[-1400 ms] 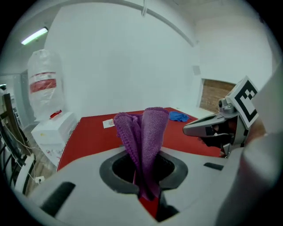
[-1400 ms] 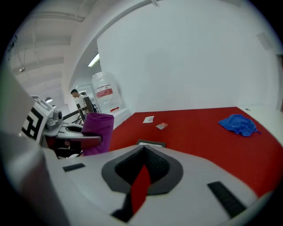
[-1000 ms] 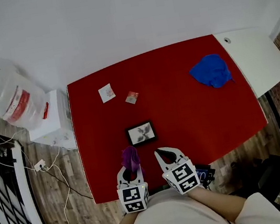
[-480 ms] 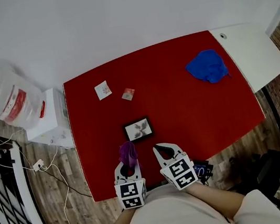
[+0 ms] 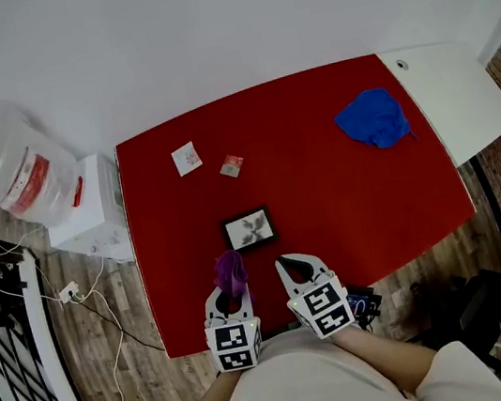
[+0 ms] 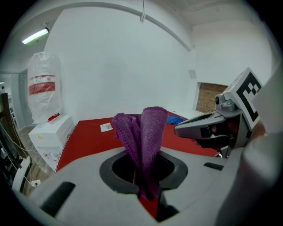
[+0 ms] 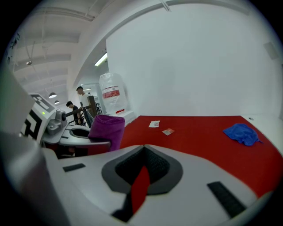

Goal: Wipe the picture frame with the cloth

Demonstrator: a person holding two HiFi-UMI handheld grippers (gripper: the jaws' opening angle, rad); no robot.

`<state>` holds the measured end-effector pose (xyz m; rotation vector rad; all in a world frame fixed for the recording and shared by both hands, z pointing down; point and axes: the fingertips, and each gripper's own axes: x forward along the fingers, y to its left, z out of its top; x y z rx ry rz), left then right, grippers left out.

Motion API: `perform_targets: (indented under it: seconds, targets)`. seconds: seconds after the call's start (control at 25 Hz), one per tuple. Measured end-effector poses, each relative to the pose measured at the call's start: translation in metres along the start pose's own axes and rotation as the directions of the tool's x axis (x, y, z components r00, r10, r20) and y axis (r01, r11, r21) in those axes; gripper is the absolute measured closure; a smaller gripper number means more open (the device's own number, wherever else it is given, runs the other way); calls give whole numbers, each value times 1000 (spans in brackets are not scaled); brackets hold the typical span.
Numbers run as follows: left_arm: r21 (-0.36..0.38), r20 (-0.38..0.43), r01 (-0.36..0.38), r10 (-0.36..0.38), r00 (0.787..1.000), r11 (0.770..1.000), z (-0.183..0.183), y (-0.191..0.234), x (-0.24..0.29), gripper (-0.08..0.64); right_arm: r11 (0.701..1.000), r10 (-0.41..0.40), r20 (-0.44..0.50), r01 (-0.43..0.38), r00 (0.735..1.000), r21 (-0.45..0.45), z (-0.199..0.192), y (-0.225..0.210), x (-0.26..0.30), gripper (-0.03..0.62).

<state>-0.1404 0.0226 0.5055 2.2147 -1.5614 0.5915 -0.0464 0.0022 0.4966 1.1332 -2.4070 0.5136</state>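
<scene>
While left gripper [image 5: 230,295] pinches cloth [image 5: 231,269], right gripper [image 5: 287,268] closed.

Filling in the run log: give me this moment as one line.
left gripper: shut on purple cloth | right gripper: jaws together, empty | picture frame: flat on red table, untouched

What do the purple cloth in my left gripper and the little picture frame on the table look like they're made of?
The purple cloth looks like soft, matte knitted or microfibre fabric: a fine looped weave shows, and it folds limply. The picture frame has a thin dark border, perhaps plastic or painted wood; it is too small here to tell which.
</scene>
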Motion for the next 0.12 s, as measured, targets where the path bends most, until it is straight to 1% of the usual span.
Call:
perform_targets:
  seconds: [0.12]
  targets:
    - [2, 2, 1, -1, 1000, 1000, 1, -1, -1, 499, 1000, 1, -2, -1, 1000, 1, -1, 1, -1, 589]
